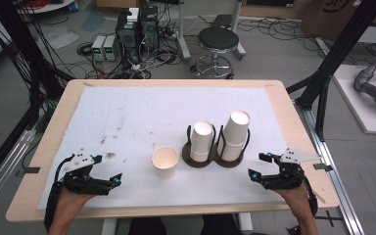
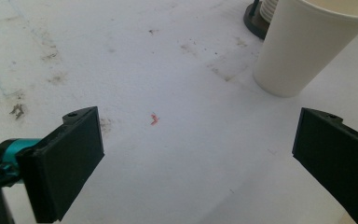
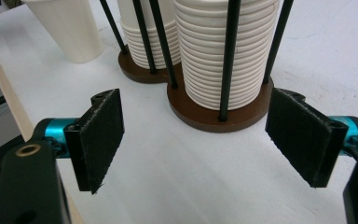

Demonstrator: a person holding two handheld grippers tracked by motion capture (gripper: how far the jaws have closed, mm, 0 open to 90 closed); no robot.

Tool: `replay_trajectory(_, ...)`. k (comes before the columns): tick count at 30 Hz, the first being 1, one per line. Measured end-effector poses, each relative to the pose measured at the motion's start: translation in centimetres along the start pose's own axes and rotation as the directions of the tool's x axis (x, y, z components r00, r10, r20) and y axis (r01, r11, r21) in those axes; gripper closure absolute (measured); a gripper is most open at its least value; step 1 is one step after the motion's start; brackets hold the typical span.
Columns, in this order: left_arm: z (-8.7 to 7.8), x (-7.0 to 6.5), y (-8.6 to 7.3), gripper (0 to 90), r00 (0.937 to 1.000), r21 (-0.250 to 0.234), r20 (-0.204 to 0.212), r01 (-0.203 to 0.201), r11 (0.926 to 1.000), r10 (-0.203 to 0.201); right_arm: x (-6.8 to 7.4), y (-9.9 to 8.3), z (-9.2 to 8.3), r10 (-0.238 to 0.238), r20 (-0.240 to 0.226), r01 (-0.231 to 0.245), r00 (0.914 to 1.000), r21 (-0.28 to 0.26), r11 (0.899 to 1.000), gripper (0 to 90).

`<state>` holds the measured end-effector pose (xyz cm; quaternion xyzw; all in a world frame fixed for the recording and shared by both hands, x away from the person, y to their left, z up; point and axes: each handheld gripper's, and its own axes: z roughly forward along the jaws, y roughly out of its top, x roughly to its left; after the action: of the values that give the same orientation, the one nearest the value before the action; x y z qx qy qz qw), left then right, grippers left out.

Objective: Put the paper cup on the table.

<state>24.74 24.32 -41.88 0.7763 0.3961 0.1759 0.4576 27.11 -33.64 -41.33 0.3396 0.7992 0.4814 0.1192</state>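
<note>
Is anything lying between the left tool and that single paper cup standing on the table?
Nothing visible. Between the open left tool and the paper cup lies only bare white table cover, faintly stained. The cup holder stands beyond the cup.

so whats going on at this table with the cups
A person holds a gripper in each hand near the table's front edge. The left gripper and the right gripper are both open and hold nothing. A single paper cup stands upright on the white mat, beside two cup stacks in a dark rod holder.
</note>
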Motion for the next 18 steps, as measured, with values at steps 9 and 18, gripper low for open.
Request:
replay_trajectory(9,-0.09,0.04,-0.07,1.7,0.9999,-0.018,-0.002,0.012,0.9998,-0.012,0.02,-0.07,0.00,-0.001,0.006,0.001,1.0000,-0.003,1.000,19.8)
replay_trajectory(18,-0.21,0.09,-0.07,1.7,0.9999,-0.024,-0.005,0.012,0.9996,-0.012,0.08,-0.01,-0.10,-0.002,0.008,0.002,1.0000,-0.011,1.000,19.8)
